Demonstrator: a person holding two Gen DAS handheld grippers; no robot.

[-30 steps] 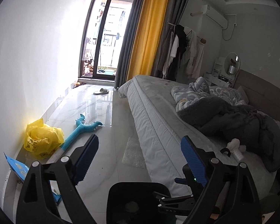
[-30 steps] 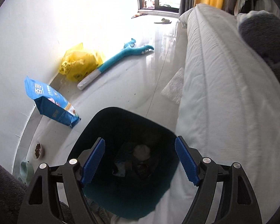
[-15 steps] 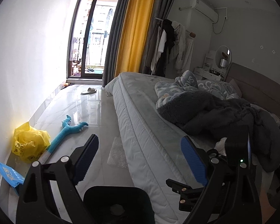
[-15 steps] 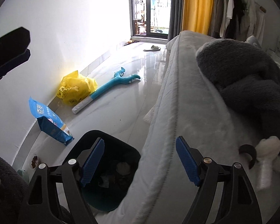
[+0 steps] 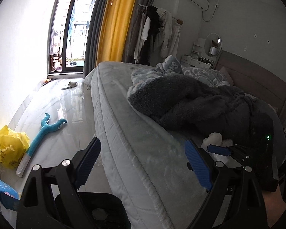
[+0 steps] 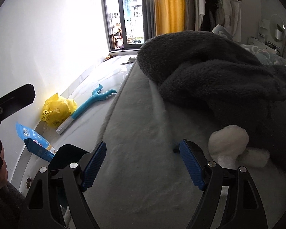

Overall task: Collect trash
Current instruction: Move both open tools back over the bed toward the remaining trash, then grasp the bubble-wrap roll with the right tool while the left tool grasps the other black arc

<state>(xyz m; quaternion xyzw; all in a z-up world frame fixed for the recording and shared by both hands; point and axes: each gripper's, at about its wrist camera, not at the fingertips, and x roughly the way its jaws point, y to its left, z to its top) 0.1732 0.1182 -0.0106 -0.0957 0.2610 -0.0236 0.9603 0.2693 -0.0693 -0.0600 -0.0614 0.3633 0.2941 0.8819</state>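
Pale marble floor [image 5: 53, 114] is seen beside a grey bed [image 6: 143, 152], on which a dark fleece blanket [image 6: 219, 80] is heaped. White fluffy trash [image 6: 230, 141] is lying on the bed against the blanket edge. The right claw [image 6: 143, 164] is held spread over the mattress, just beside the trash, with nothing between its jaws. The left claw [image 5: 143, 164] is also spread and empty. A dark bin [image 5: 97, 206] is placed on the floor below the bed edge.
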